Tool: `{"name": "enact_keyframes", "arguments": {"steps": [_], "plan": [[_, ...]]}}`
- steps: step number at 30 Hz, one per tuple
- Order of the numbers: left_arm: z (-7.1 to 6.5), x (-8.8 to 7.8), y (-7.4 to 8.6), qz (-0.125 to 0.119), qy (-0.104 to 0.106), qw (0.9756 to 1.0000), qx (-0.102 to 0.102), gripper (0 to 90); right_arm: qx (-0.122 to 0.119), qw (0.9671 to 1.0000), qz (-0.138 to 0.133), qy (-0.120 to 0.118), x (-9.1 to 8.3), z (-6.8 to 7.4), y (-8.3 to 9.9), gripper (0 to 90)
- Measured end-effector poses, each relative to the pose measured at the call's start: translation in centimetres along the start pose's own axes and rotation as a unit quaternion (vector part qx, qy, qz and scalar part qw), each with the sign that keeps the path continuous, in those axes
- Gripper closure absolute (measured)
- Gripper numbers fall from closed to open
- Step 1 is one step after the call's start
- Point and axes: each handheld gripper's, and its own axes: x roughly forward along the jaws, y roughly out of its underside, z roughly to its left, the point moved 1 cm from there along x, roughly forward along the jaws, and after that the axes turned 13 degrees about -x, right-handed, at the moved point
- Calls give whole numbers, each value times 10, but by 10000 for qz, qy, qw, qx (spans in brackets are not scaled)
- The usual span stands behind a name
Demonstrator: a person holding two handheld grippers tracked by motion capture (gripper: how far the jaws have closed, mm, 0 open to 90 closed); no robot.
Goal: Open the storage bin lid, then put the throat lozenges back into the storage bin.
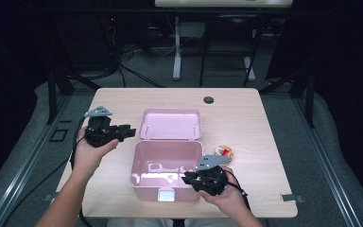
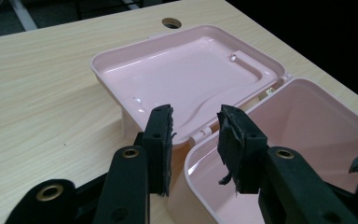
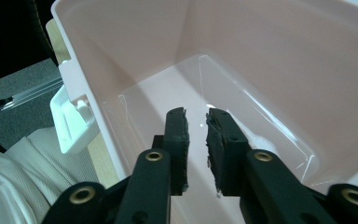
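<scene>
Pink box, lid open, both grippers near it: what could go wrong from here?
1. The right gripper hangs over the pink box at its near right corner, jaws slightly apart and empty; a sideways move could knock the wall and shift the box.
2. The left gripper points at the hinge edge of the open lid; pushing there might skid the box.
3. The small round item sits close to the right hand, so it might get swept aside.
</scene>
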Motion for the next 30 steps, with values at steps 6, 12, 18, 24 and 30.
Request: {"name": "enact_keyframes", "arguments": {"steps": [6, 12, 18, 24, 30], "plan": [[2, -5, 11, -22, -18, 10000, -32, 591, 32, 9998, -166, 62, -8, -2, -4, 659], [0, -12, 21, -180, -106, 9998, 48, 560, -14, 9998, -178, -123, -13, -5, -12, 576], [-2, -20, 25, -212, -19, 9996, 200, 529, -231, 9996, -131, -87, -16, -5, -21, 514], [-2, -17, 34, 79, 92, 9995, 296, 510, -200, 9997, 119, 50, -18, -9, -29, 504], [-3, -18, 37, 107, 82, 9991, 392, 504, -207, 9995, 227, 42, -23, -10, -32, 489]]}}
